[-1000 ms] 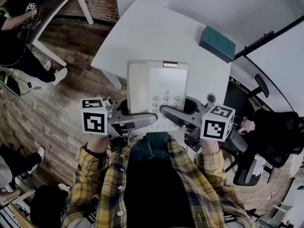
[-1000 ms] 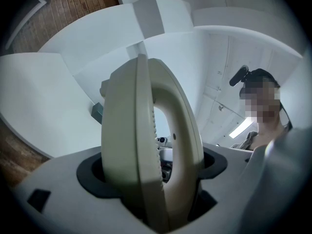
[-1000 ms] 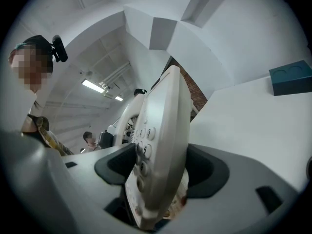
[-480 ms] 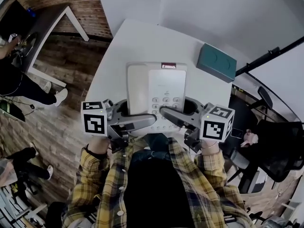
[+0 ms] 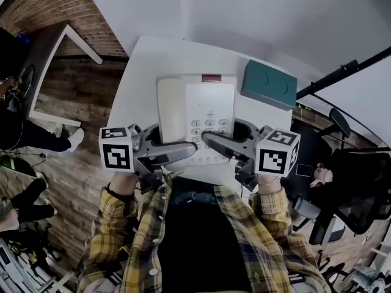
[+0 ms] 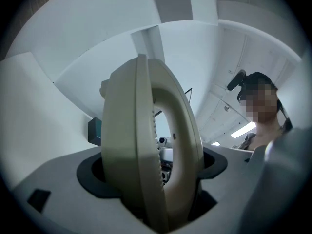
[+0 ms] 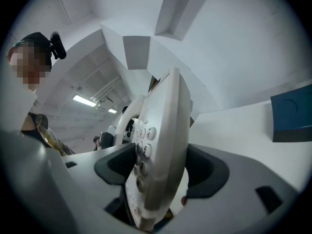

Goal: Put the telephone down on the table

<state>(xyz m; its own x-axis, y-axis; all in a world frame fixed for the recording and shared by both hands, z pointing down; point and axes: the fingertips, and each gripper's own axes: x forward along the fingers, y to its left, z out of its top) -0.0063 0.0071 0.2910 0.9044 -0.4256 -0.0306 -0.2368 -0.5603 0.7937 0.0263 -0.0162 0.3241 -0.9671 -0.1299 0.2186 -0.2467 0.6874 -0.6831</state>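
1. Telephone (image 5: pixel 195 118): cream desk set, with the handset in its cradle on the left and the keypad on the right. A small red strip (image 5: pixel 212 78) sits at the far edge. It lies flat over the near half of the white surface (image 5: pixel 153 60), its near edge at about the surface's near edge. Whether its underside touches the surface cannot be told.

2. Left gripper (image 5: pixel 183 153): fingers closed on the telephone's near left part, at the handset end. The left gripper view shows the set edge-on, wedged between the two dark pads.

3. Right gripper (image 5: pixel 214 144): fingers closed on the near right part, one pad on the keypad face and one on the underside. The two grippers' tips come near each other at the middle of the near edge.

4. Teal box (image 5: pixel 269 85): lies at the surface's right edge, just beside the telephone's far right corner and apart from it.

5. Open room: there is bare surface beyond the telephone up to the far edge, and a narrower strip along its left side. The right side is narrowed by the teal box.

6. Surroundings: wood floor (image 5: pixel 79 121) to the left, a second desk (image 5: pixel 46 54) at upper left, and a black chair (image 5: pixel 357 182) to the right.
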